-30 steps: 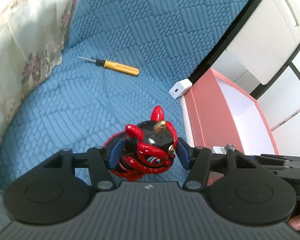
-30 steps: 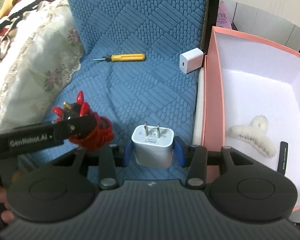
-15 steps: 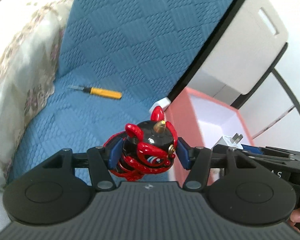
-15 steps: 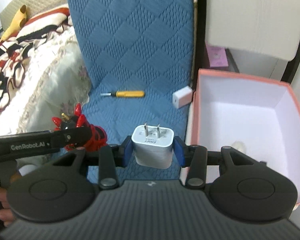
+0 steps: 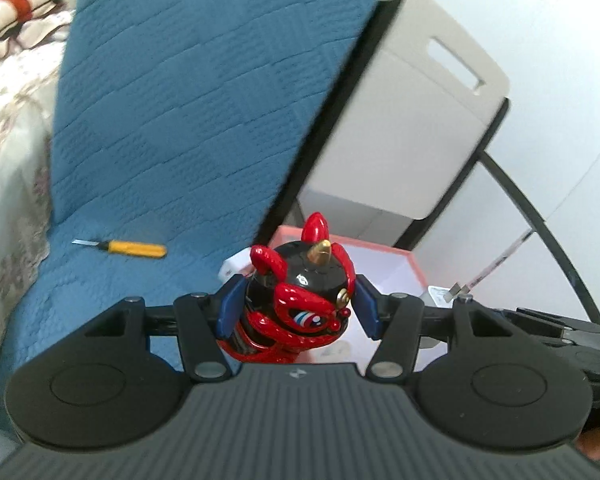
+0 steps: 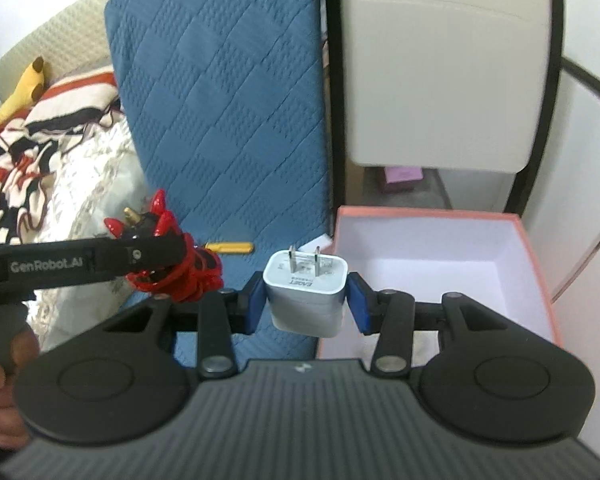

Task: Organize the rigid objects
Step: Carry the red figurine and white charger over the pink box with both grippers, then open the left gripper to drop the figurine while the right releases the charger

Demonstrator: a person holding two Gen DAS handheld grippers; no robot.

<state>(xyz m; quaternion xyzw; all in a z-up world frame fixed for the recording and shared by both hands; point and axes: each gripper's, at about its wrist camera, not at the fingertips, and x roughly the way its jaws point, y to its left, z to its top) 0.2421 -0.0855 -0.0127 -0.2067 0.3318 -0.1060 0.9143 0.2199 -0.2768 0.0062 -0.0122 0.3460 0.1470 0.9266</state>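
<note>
A: How is the left gripper (image 5: 298, 312) doing with the red and black figurine (image 5: 296, 304)?

B: Its blue fingers (image 5: 230, 310) are clamping the figurine's round body from both sides, and the toy is hanging in the air above the near edge of the pink box (image 5: 414, 264); I am judging it hard and glossy, so it is probably slippery, and the red horns on top are looking like the fragile part; the widest part of the body, where the pads are sitting now, seems the safest place to hold it.

A: And the right gripper (image 6: 306, 300)?

B: Its fingers (image 6: 358, 304) are pressing on the flat sides of the white charger (image 6: 305, 294), prongs pointing away from the camera; it is being held in the air just left of the pink box's wall; it looks light, stiff and smooth-cornered, so the flat faces are giving the surest grip, and the prongs are best left untouched.

A: Anything else waiting?

B: A yellow screwdriver (image 5: 134, 248) is lying on the blue quilted bed cover (image 5: 180, 120); a small white adapter (image 5: 234, 270) is peeking out beside the box; both are looking rigid and easy to pinch across the middle.
</note>
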